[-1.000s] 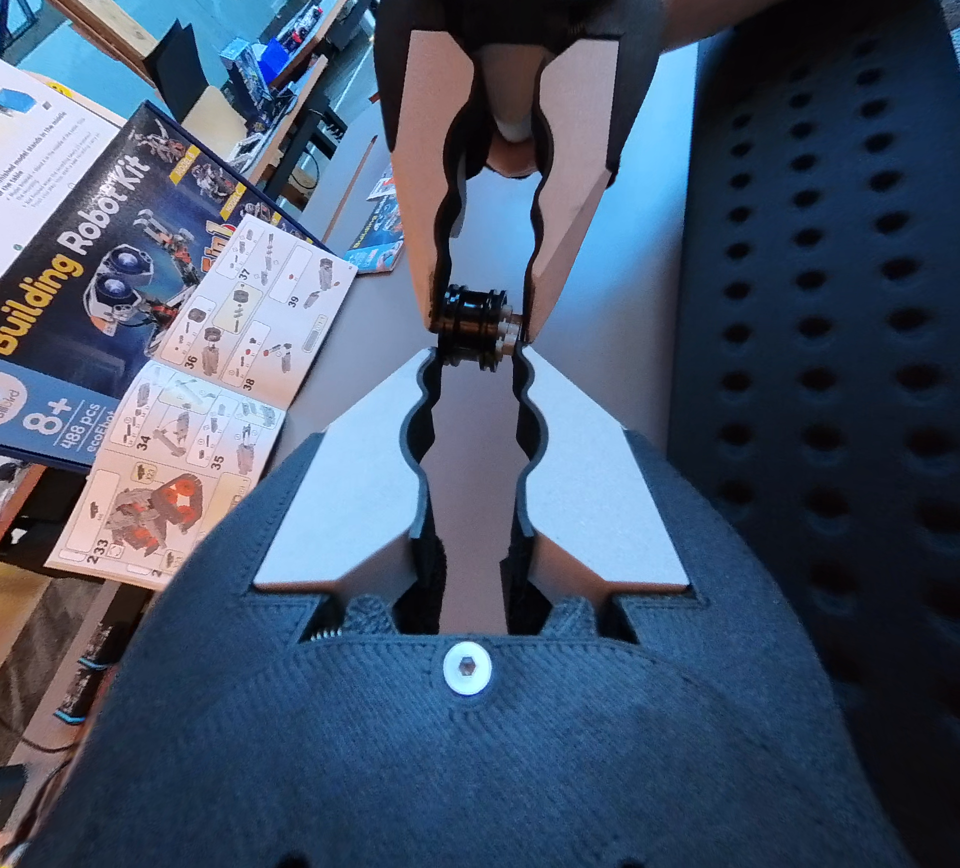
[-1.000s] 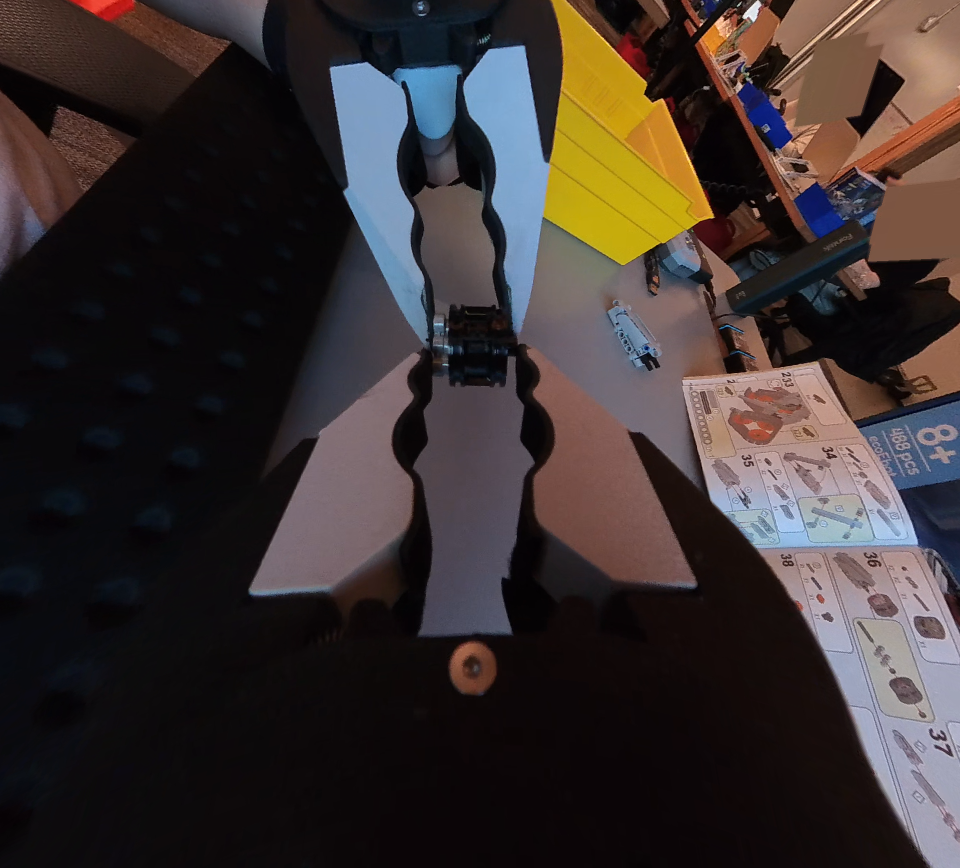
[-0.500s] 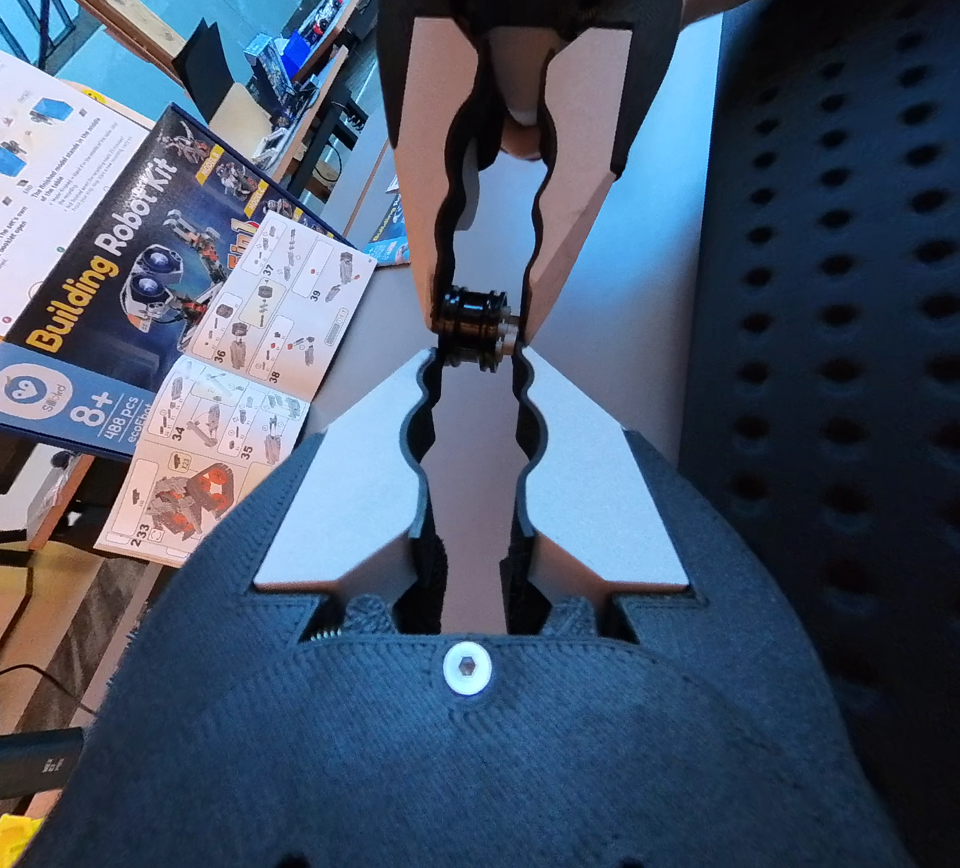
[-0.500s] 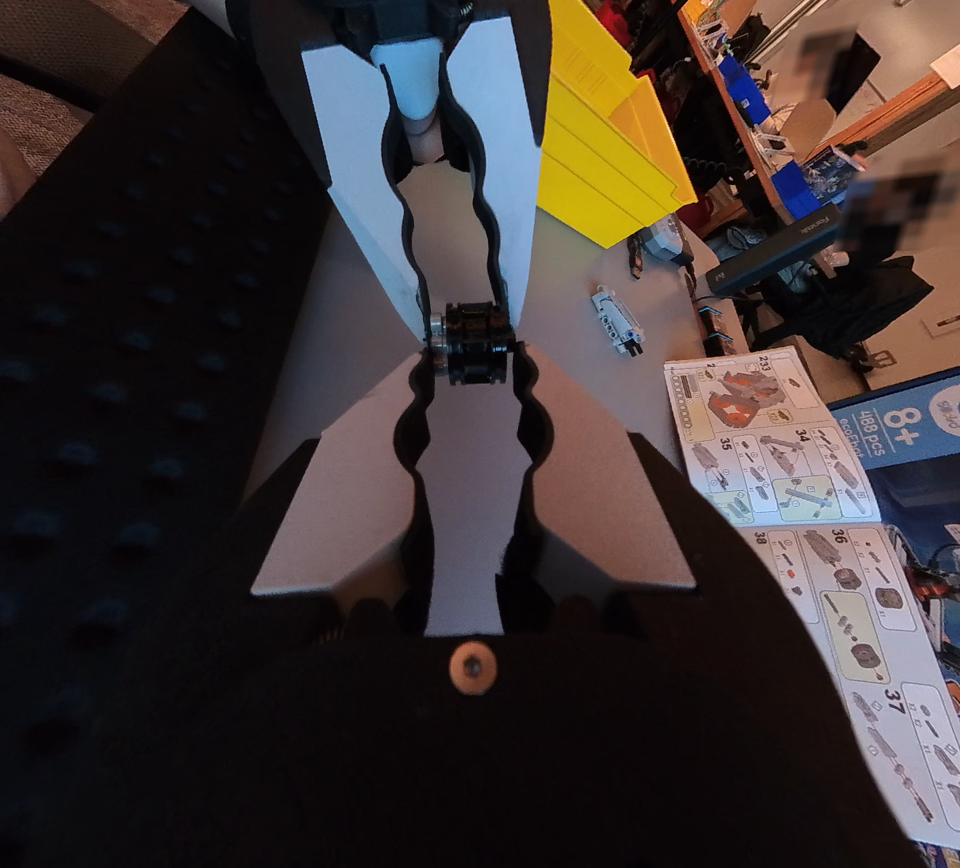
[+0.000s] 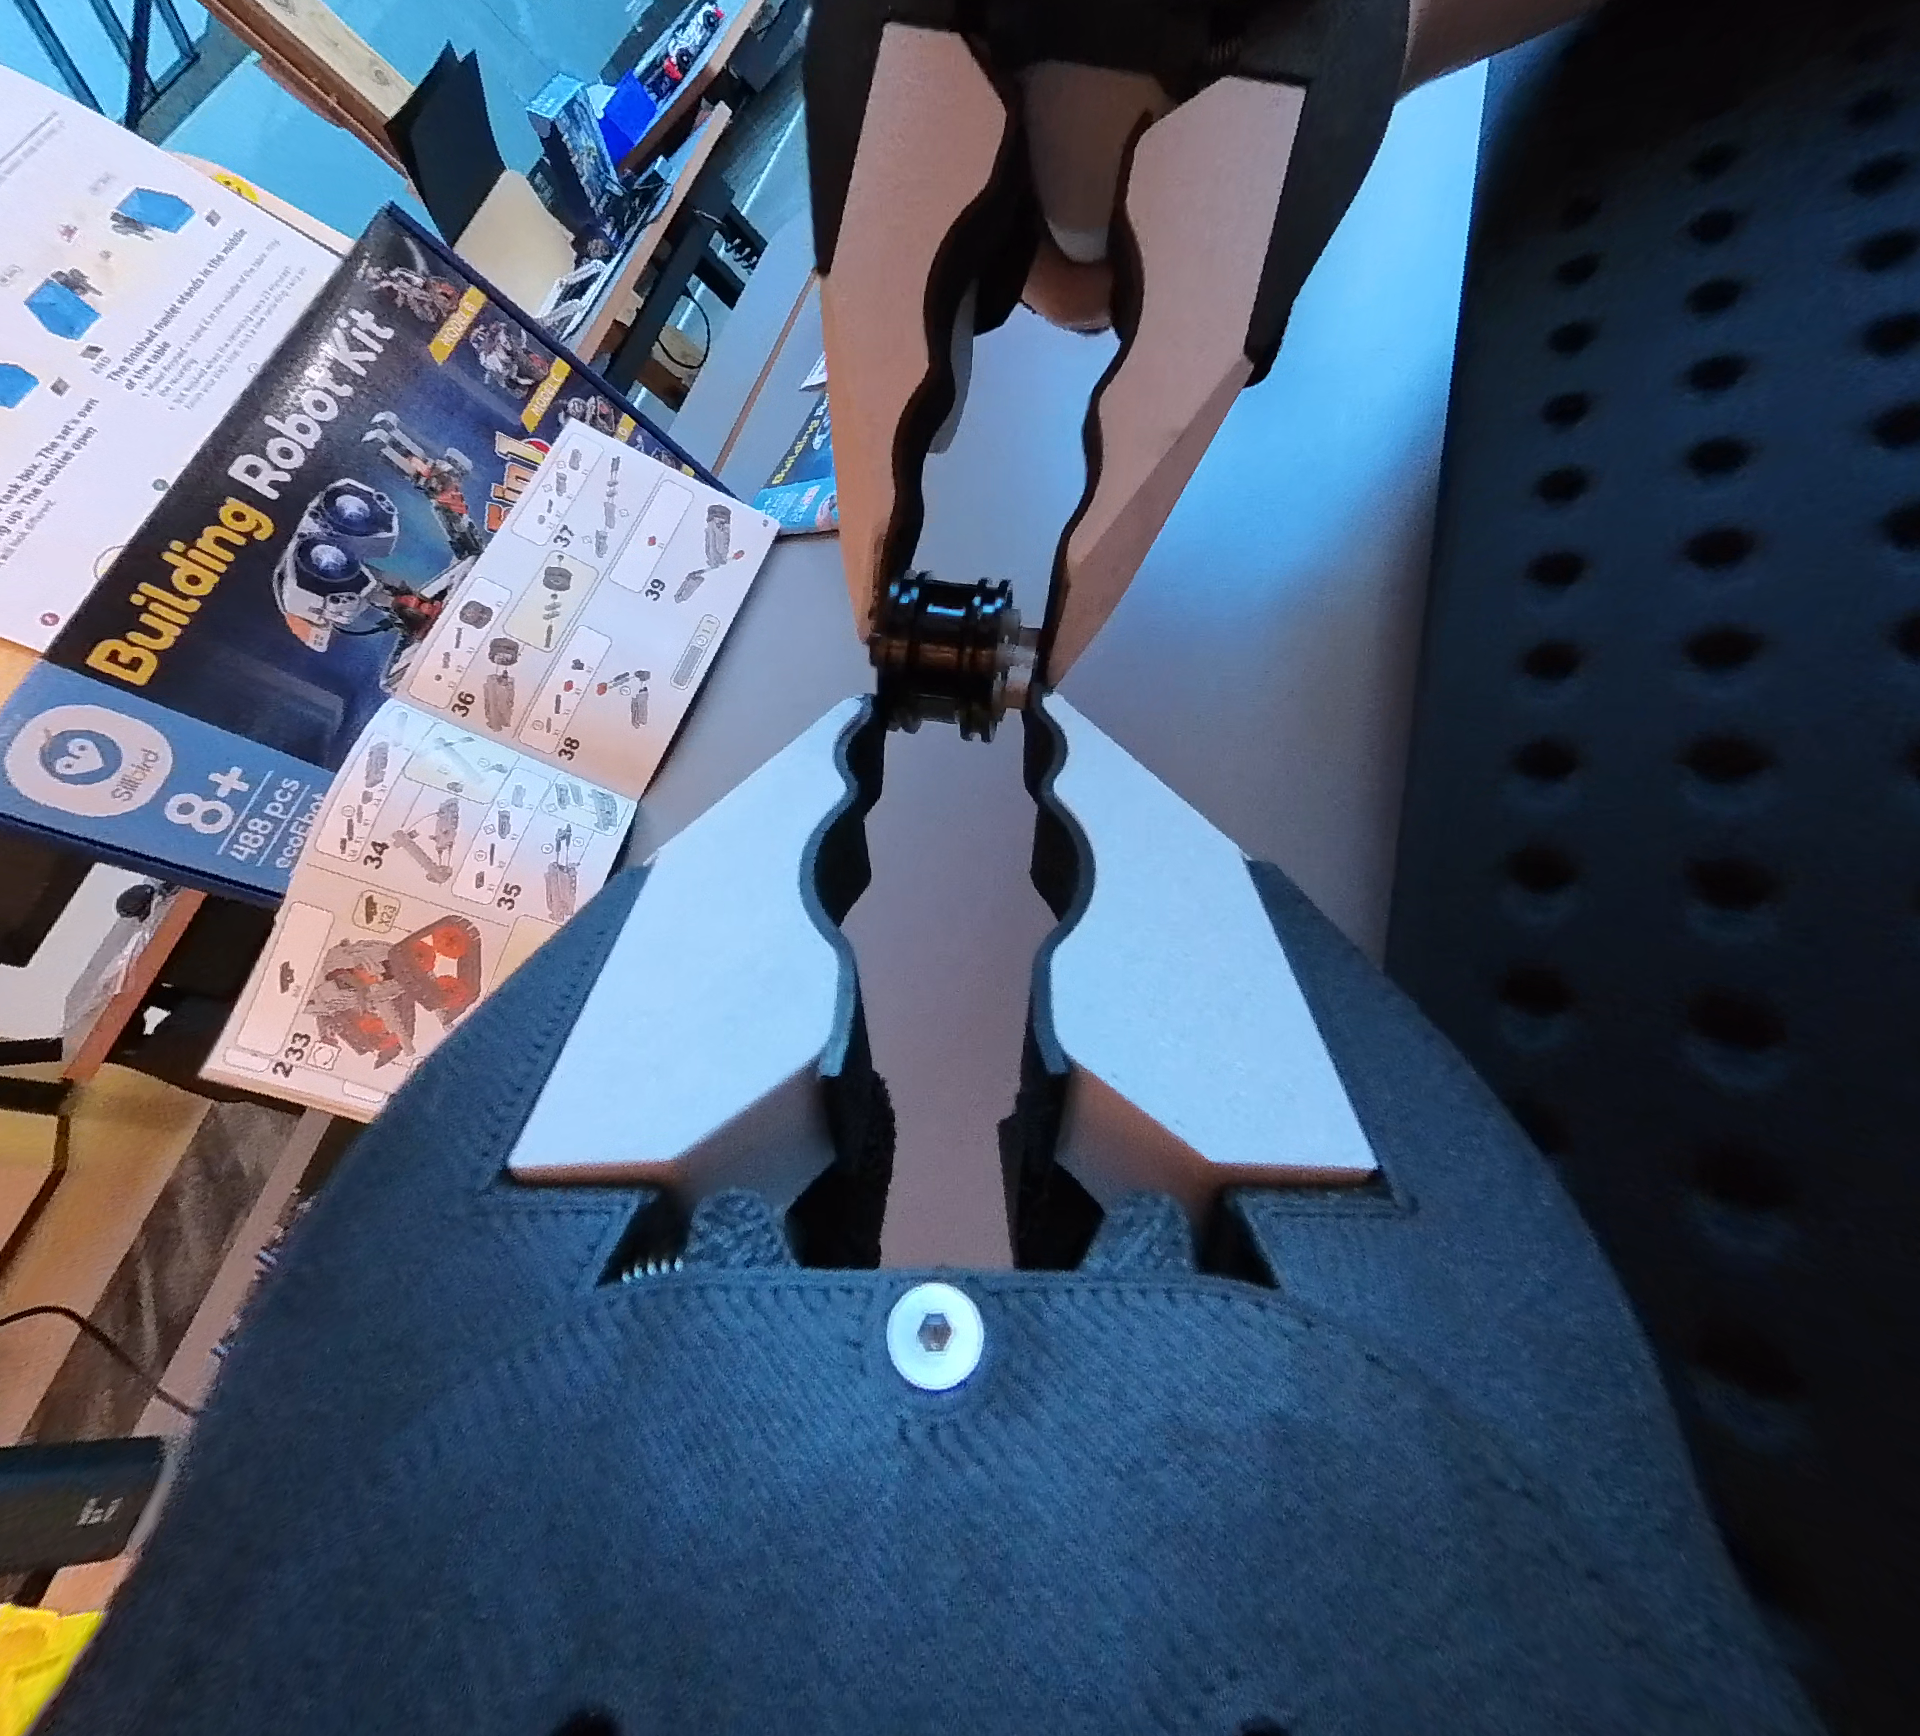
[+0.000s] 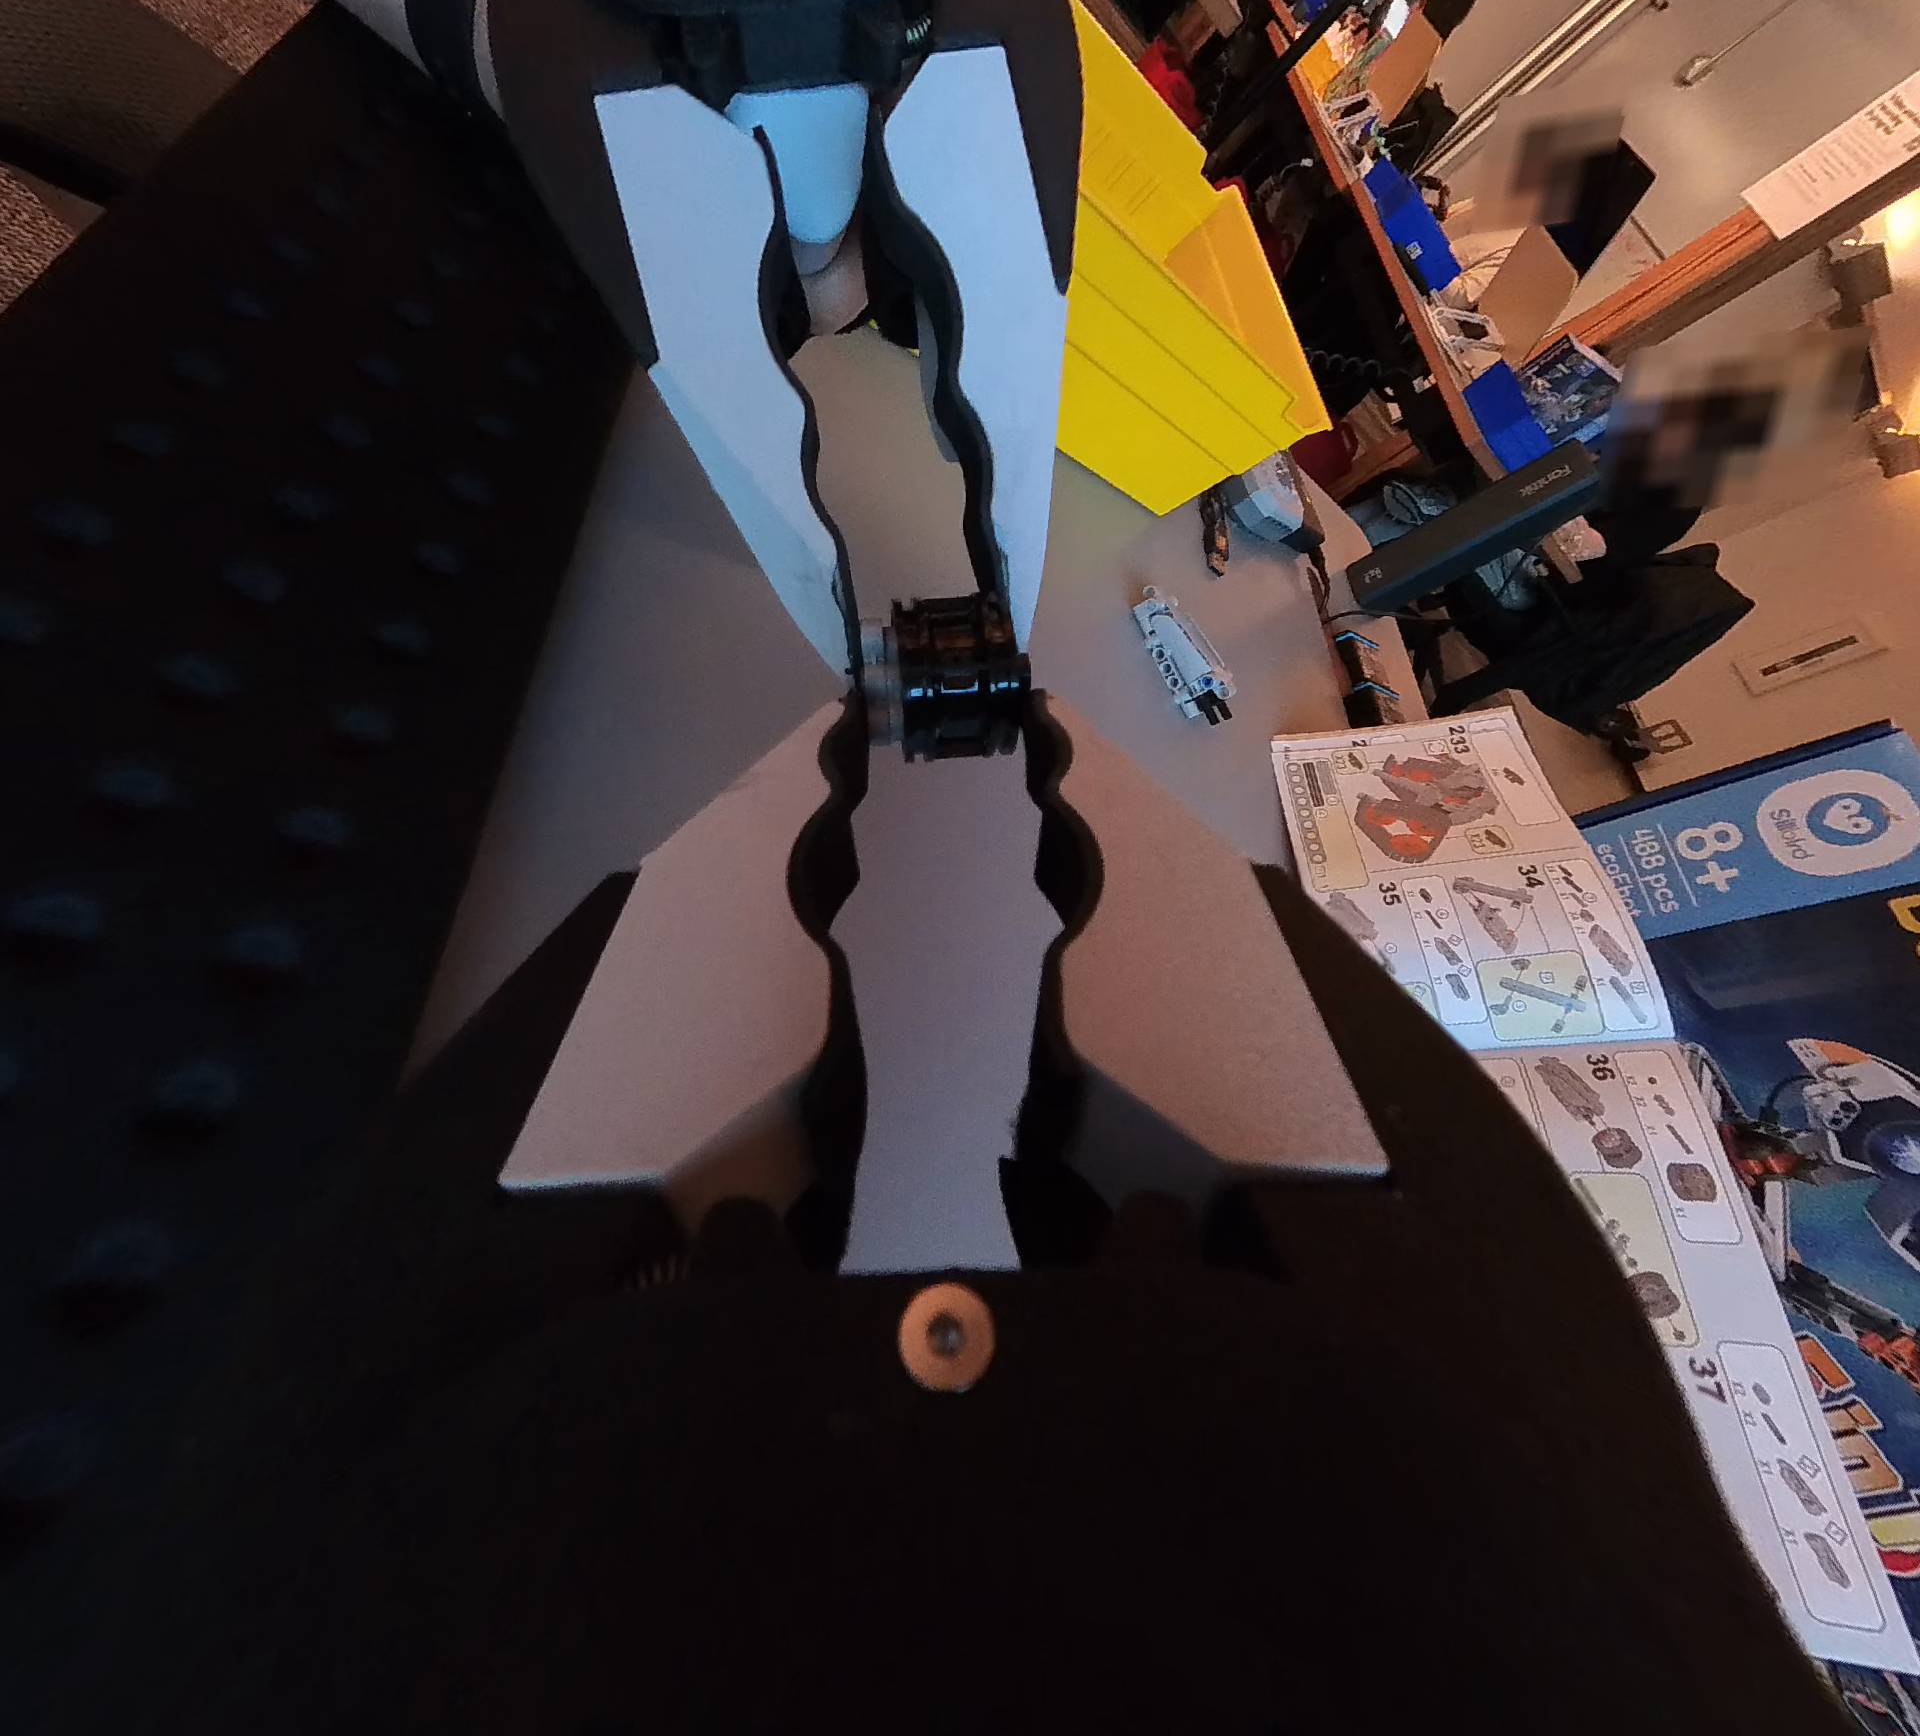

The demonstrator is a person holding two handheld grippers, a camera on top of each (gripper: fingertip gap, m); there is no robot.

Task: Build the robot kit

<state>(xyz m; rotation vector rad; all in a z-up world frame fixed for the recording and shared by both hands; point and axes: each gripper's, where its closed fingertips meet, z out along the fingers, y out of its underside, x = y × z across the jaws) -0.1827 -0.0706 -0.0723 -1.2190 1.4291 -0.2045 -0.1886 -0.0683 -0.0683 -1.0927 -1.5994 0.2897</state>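
two grippers meet tip to tip on one black wheel hub (image 5: 943, 666).
left gripper (image 5: 951, 715) and right gripper (image 6: 940, 718) both pinch it above the grey table (image 6: 665, 647); instruction booklet (image 6: 1455, 897) lies right.

I am looking into a robotics lab or maker workshop: a grey counter (image 6: 644, 647) carries a blue cardboard building-kit box (image 5: 260, 564), an open paper instruction booklet (image 6: 1475, 907) and yellow plastic storage bins (image 6: 1164, 336), with cluttered wooden shelving (image 6: 1403, 159) behind.

Booklet (image 5: 499, 782) on box (image 5: 239, 543) (table (image 5: 1330, 439) edge), wheel (image 5: 951, 652) btwn grippers.
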